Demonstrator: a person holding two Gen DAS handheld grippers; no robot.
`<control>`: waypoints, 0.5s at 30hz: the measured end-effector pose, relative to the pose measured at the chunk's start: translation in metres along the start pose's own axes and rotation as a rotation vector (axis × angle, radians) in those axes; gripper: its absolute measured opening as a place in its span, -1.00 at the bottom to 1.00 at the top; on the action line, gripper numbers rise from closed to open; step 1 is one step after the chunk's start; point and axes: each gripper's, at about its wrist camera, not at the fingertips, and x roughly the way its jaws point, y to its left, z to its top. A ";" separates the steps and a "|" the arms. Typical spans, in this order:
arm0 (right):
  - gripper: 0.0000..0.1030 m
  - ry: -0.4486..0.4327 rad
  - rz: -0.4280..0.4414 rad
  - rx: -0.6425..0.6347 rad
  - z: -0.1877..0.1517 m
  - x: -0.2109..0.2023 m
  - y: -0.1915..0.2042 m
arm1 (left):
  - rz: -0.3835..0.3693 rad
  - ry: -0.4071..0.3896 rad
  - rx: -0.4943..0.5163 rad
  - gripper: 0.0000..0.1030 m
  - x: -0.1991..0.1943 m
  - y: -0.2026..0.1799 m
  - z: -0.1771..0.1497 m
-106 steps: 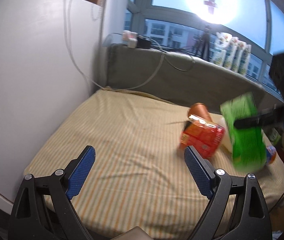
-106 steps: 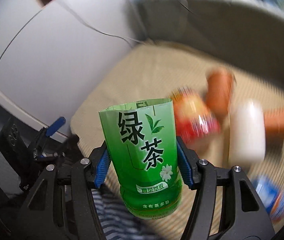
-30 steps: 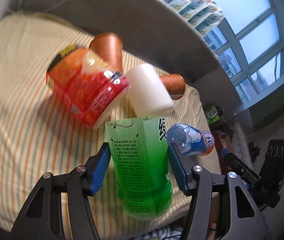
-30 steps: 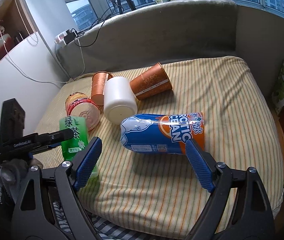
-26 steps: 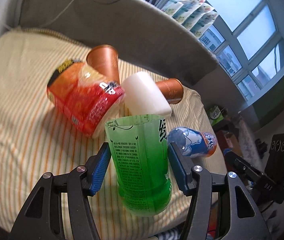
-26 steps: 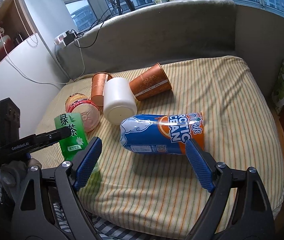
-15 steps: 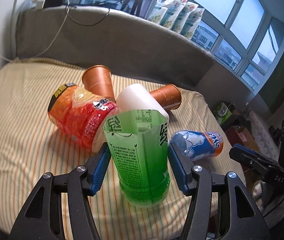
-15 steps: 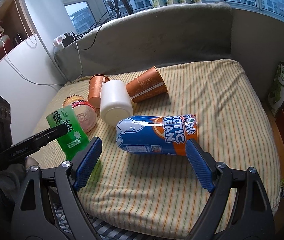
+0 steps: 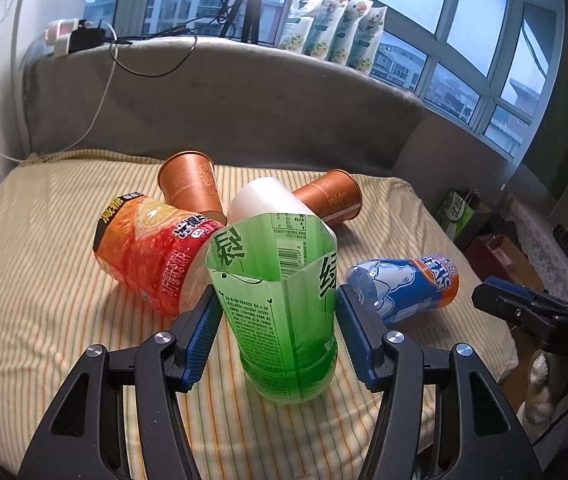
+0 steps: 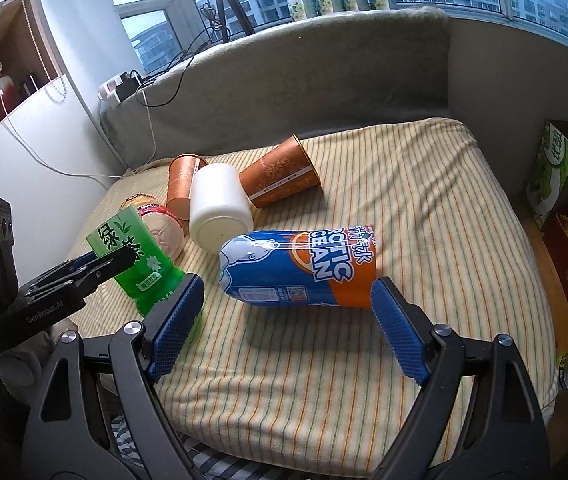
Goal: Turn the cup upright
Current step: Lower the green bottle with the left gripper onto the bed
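Observation:
A green tea cup [image 9: 280, 312] cut from a bottle stands mouth up, slightly tilted, its base at the striped mattress [image 9: 44, 320]. My left gripper [image 9: 278, 320] is shut on the green cup at mid-height. The cup also shows in the right wrist view [image 10: 140, 260], held by the left gripper [image 10: 96, 268]. My right gripper [image 10: 284, 328] is open and empty, just in front of a blue and orange cup [image 10: 300, 268] lying on its side.
A red-orange cup [image 9: 148, 256], a white cup [image 9: 264, 204] and two copper paper cups [image 9: 190, 186] [image 9: 332, 200] lie on their sides behind. The blue cup [image 9: 404, 288] lies to the right. A grey headboard [image 9: 244, 100] backs the bed. Bags [image 10: 556, 168] stand on the floor right.
The green cup passed from my right gripper to my left. My left gripper has tilted it upright and lowered it onto the mattress. My right gripper opened and has drawn closer to the blue cup.

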 end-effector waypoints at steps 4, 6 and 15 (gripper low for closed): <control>0.71 -0.003 -0.001 0.008 0.000 -0.001 -0.002 | 0.010 -0.005 0.023 0.11 0.000 -0.004 -0.002; 0.71 -0.004 -0.002 0.009 -0.001 -0.001 -0.003 | 0.013 -0.007 0.033 0.11 0.001 -0.007 -0.002; 0.71 -0.006 -0.003 0.013 -0.002 -0.002 -0.005 | 0.026 -0.010 0.099 0.11 0.000 -0.018 -0.007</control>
